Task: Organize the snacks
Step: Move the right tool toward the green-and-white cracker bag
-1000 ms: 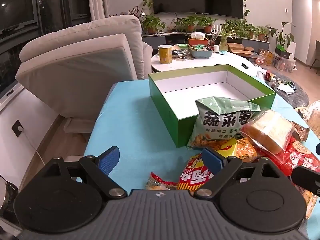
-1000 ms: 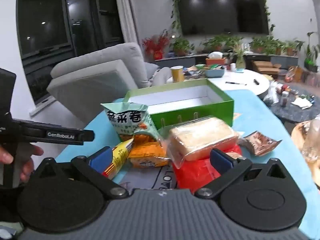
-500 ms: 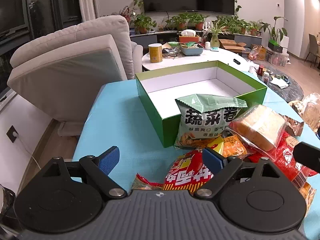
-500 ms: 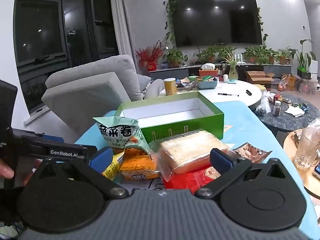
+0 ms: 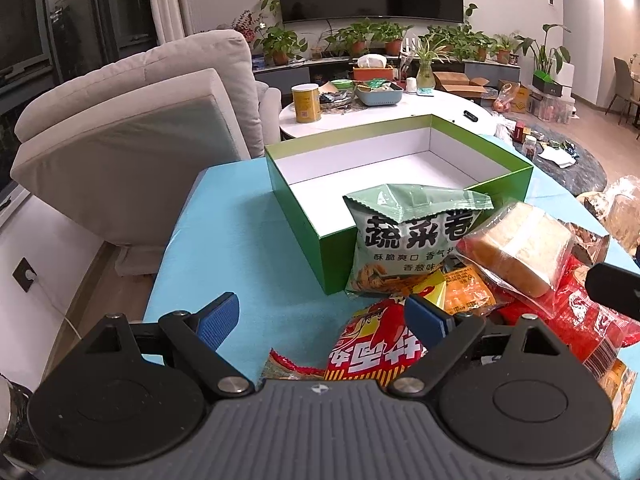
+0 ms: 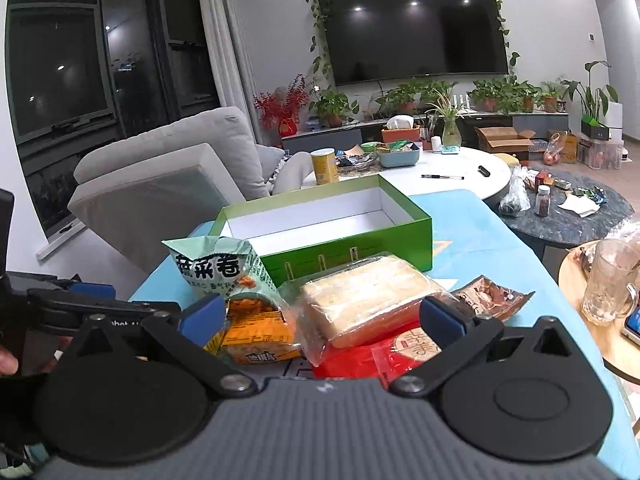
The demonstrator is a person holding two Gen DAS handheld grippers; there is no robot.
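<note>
Green cardboard box point(image 5: 304, 216) sits empty on the blue tabletop point(image 5: 224, 240), snack packets point(image 6: 360, 304) heaped right against it. Left gripper point(image 5: 320, 316) and right gripper point(image 6: 320, 316) both gape wide over the heap, gripping nothing.

A large black wall-mounted television point(image 6: 416, 28) hangs on a pale wall, framed by trailing green vines. Potted plants point(image 6: 496, 94) line the low cabinet beneath. A grey fabric recliner point(image 5: 132, 120) stands beside dark night-time windows point(image 6: 60, 60), near a round white table point(image 6: 452, 166).

Left hand-held gripper point(image 5: 322, 316) & right point(image 6: 322, 316) (both tilted down) gape wide, empty.
</note>
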